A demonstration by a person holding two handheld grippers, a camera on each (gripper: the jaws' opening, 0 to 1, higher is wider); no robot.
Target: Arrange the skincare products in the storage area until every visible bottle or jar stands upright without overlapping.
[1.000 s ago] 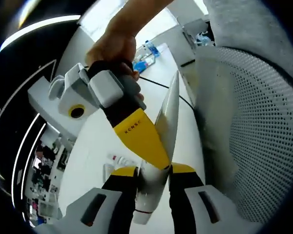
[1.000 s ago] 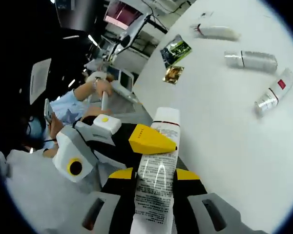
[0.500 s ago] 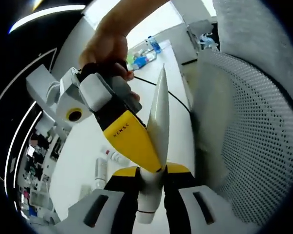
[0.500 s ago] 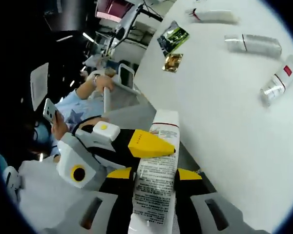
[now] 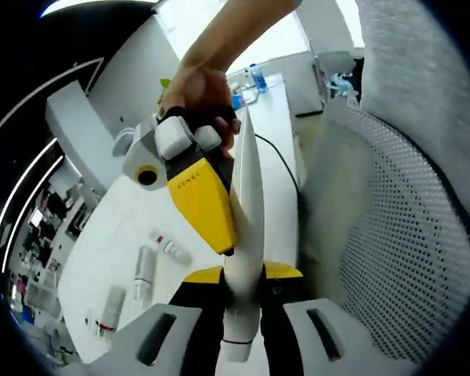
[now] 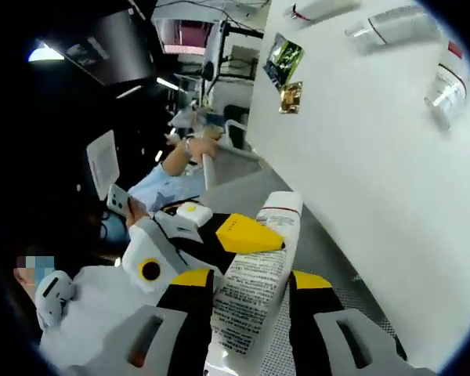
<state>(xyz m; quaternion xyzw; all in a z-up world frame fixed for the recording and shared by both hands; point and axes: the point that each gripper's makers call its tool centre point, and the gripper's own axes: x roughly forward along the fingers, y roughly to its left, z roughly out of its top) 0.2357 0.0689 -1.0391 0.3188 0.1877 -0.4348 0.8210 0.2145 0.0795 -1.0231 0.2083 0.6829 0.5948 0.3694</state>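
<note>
White tabletop (image 6: 360, 157), grey mesh chair (image 5: 407, 258), dim cluttered office beyond.

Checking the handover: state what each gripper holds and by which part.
Both grip one white tube. The left gripper is shut on its cap end, the right gripper on its printed body toward the flat crimped end.

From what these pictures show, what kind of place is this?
Probably an office or lab workspace: a long white table with skincare tubes lying on it, a mesh office chair, and another seated person nearby.
</note>
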